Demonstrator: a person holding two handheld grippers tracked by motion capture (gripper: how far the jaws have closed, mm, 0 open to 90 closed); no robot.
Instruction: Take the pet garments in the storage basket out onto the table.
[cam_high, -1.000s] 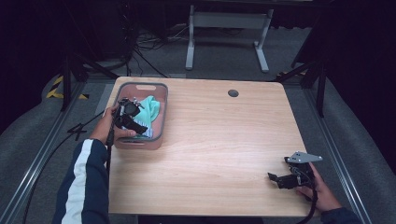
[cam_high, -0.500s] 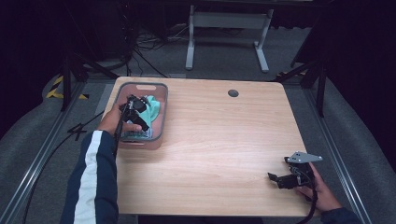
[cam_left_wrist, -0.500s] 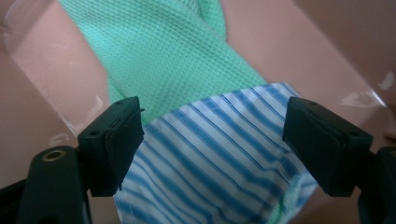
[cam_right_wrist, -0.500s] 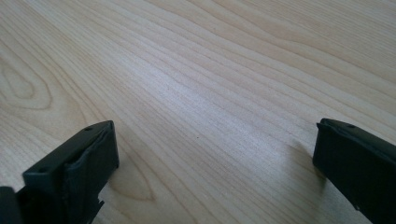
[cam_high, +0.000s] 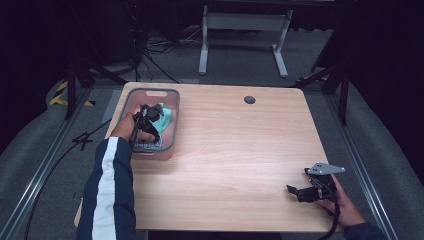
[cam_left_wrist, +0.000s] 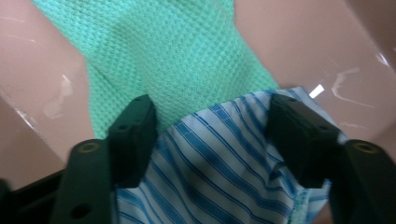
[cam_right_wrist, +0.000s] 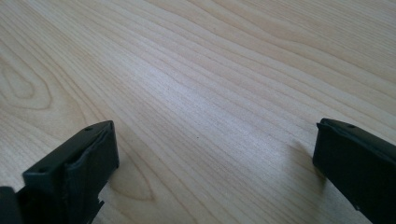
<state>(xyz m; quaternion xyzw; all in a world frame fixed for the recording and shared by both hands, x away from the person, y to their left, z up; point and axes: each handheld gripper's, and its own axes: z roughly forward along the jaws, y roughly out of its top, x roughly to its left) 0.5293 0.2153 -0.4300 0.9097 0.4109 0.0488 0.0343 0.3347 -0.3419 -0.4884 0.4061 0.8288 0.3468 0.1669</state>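
I am working over the wooden table, reaching my left gripper down into the pink bin at its far left corner, jaws spread astride the blue-striped cloth lying on the green waffle-weave cloth. I judge I should be sinking lower before pinching, so I am gathering stripes alone. The left gripper view is showing the weave; the high view is showing my right gripper resting spread on bare wood.

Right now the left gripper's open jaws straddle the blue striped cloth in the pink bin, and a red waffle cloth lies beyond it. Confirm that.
Not quite: the waffle cloth is green, as the left gripper view shows. The left gripper does straddle the blue striped cloth, jaws open, in the pink bin.
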